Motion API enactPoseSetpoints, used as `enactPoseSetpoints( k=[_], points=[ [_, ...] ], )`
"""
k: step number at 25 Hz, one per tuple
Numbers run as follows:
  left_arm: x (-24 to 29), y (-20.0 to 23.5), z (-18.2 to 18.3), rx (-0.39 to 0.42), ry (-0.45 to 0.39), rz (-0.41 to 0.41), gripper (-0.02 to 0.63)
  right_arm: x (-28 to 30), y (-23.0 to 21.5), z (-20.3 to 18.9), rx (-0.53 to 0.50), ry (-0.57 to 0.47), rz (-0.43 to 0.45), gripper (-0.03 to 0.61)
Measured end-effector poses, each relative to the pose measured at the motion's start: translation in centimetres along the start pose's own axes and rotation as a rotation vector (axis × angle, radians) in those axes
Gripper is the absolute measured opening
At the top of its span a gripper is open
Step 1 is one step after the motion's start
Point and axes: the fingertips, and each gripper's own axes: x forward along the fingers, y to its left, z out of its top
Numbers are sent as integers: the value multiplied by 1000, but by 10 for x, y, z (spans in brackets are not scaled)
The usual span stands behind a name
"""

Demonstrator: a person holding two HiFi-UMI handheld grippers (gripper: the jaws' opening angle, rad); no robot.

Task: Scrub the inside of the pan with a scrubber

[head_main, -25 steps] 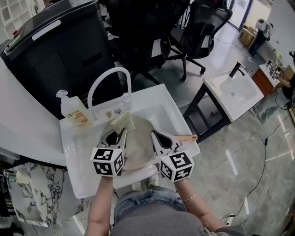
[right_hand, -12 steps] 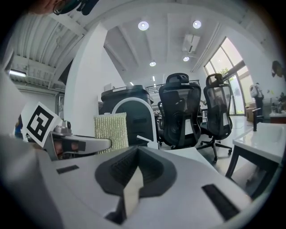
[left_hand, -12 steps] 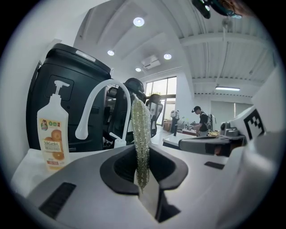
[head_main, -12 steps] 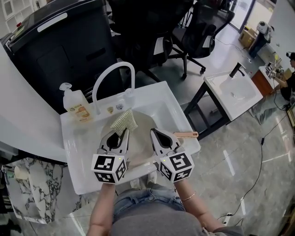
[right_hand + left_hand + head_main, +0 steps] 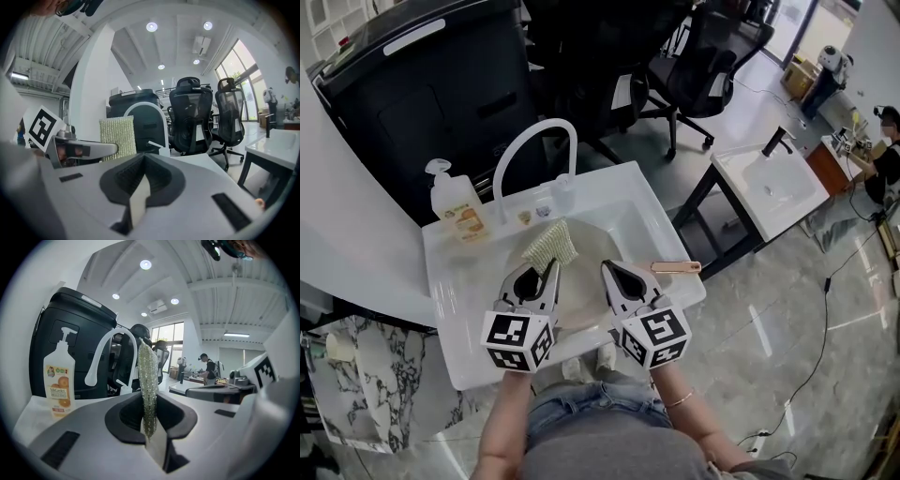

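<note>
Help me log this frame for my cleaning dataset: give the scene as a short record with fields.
Setting: white sink with a curved faucet; soap bottle on its back left ledge
Pan: lies in the sink, handle pointing right
Left gripper: shut on the scrubber, over the pan's far part
Right gripper: shut, nothing between its jaws, over the pan
Scrubber touching pan: cannot tell
</note>
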Motion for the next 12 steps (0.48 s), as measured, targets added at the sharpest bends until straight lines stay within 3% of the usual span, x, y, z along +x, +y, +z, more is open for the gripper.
enactPoseSetpoints(
  k=[12],
  points=[
    [-17,10,-2,1,-6,-6,61,-1,18,1,-14,-5,-5,8]
  ],
)
